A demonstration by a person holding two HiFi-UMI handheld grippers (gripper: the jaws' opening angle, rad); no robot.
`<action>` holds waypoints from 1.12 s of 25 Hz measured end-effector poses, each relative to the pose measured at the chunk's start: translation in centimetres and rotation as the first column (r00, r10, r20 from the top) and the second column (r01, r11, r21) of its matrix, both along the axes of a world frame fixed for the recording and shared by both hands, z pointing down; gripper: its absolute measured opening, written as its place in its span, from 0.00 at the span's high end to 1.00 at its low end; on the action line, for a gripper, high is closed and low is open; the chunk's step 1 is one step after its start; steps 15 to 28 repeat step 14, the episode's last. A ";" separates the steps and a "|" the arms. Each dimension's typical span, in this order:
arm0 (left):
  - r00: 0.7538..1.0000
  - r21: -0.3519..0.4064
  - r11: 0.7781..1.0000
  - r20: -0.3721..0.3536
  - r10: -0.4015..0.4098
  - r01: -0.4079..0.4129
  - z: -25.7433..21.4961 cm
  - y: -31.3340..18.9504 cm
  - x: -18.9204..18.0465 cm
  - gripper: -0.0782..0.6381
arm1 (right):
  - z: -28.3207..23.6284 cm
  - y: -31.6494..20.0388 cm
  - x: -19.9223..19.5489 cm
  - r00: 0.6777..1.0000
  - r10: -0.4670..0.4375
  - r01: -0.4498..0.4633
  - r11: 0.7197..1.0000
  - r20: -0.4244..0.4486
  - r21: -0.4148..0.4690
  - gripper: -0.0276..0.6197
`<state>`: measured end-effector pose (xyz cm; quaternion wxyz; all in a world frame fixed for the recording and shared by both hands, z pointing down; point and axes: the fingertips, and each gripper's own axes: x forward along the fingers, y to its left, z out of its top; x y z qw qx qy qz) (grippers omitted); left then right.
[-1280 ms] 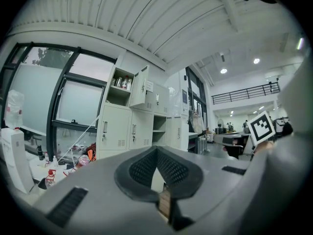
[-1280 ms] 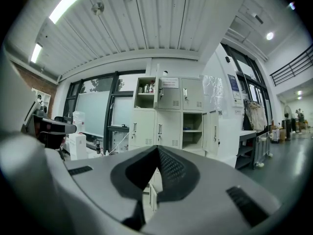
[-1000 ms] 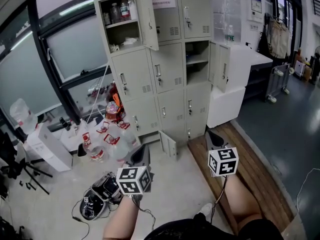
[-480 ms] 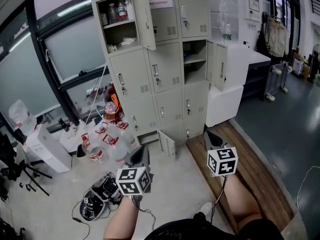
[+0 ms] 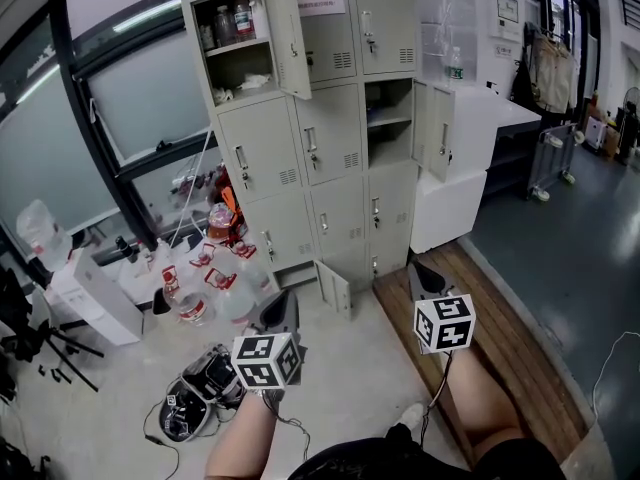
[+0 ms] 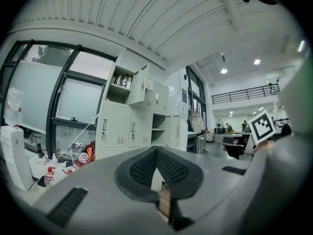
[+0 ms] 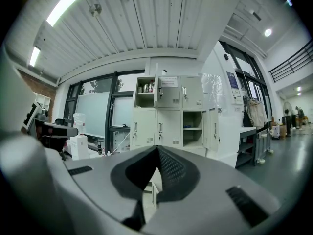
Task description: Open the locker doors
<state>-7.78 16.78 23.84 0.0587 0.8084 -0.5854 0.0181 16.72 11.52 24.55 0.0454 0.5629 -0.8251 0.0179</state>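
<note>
A beige locker cabinet (image 5: 330, 138) stands ahead, well beyond both grippers. Its top-left door (image 5: 288, 36) hangs open on shelves with bottles. The right door of the second row (image 5: 436, 133) and a small bottom door (image 5: 335, 288) are open too; the other doors are closed. My left gripper (image 5: 281, 306) is held low over the floor, pointing at the cabinet, shut and empty. My right gripper (image 5: 424, 274) hovers beside it, also shut on nothing. The lockers (image 6: 132, 126) show far off past the closed left gripper (image 6: 156, 151), and the lockers (image 7: 171, 121) likewise past the right gripper (image 7: 157, 150).
Several water bottles (image 5: 215, 268) crowd the floor left of the cabinet. A white box (image 5: 90, 303) and a dark pile of gear (image 5: 195, 393) lie nearer me. A white counter unit (image 5: 455, 203) adjoins the lockers' right side, with a wooden floor strip (image 5: 505, 353) and a cart (image 5: 555, 163) beyond.
</note>
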 end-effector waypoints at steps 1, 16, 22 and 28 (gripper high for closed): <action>1.000 0.000 1.000 0.000 0.001 -0.001 0.0 0.0 0.0 0.89 | 0.0 0.0 0.0 1.000 0.000 0.000 1.000 0.000 0.001 0.96; 1.000 0.013 1.000 0.013 0.007 -0.007 -0.8 -0.6 0.1 0.89 | 0.2 -0.4 -0.2 1.000 0.001 -0.001 1.000 0.005 -0.003 0.96; 1.000 0.013 1.000 0.013 0.007 -0.007 -0.8 -0.6 0.1 0.89 | 0.2 -0.4 -0.2 1.000 0.001 -0.001 1.000 0.005 -0.003 0.96; 1.000 0.013 1.000 0.013 0.007 -0.007 -0.8 -0.6 0.1 0.89 | 0.2 -0.4 -0.2 1.000 0.001 -0.001 1.000 0.005 -0.003 0.96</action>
